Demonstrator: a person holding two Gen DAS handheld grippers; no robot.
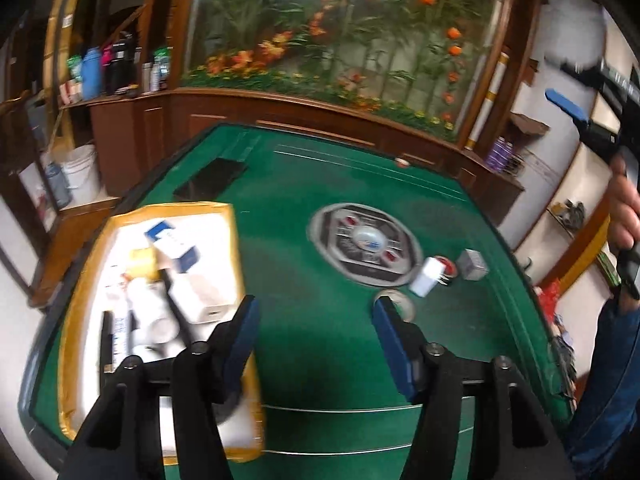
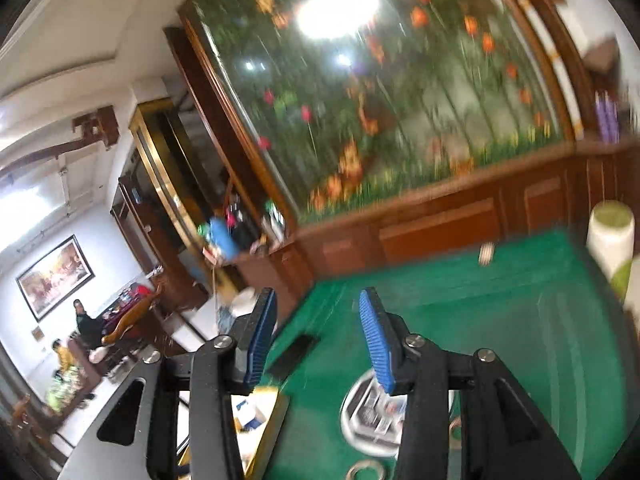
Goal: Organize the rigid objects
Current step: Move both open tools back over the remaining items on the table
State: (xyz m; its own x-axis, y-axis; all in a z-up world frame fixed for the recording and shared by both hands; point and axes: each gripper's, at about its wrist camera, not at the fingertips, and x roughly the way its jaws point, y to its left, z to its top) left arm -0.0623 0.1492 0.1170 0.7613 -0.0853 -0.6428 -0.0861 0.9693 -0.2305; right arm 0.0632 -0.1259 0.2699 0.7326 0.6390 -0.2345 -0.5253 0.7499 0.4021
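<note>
Left tool (image 1: 314, 320) open above tray (image 1: 86, 320)

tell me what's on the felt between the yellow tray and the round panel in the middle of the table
Nothing: in the left wrist view only bare green felt lies between the yellow tray and the round panel.

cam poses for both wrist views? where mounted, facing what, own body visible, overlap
Left wrist: on left gripper, angled down at green table, box; right gripper and hand at right edge.
Right wrist: on right gripper, nearly level, facing flower mural; only its fingers show.
Shared: table, round panel, box, mural.
</note>
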